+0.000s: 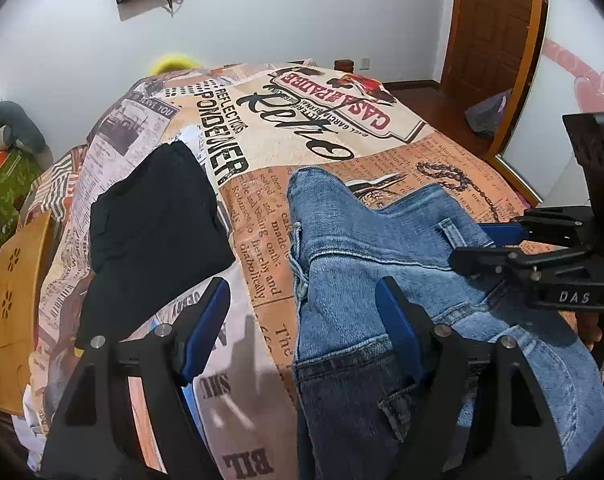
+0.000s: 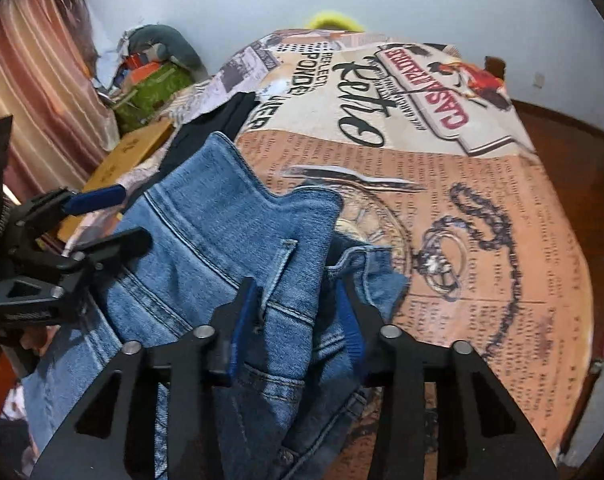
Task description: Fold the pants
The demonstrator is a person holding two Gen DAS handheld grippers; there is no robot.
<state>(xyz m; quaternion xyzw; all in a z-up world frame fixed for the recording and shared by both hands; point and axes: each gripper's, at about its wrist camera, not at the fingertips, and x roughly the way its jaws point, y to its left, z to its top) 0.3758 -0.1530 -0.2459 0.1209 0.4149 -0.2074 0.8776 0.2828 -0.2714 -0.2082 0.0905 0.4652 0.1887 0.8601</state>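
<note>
A bed covered by a beige-and-orange bedspread printed with newspaper text and the word "Retro" (image 1: 302,128) fills most of both views. On it, toward the near edge, lies a pair of blue denim jeans (image 1: 366,240), bunched with the waistband end raised in a hump and a belt loop showing; in the right wrist view the same denim spreads from the left of the bed to its middle. Left of the jeans, well apart from them, a folded black garment (image 1: 157,216) rests on the bedspread. A light wooden board with flower cut-outs (image 1: 17,292) stands beside the bed's left edge. The left gripper (image 1: 302,312), black with blue pads, hangs spread wide over the left border of the jeans, one finger above bare bedspread, the other above denim, nothing pinched. The right gripper (image 2: 297,312) has a fold of the jeans' waistband between its narrowed blue pads, which appear to press on the cloth.
</note>
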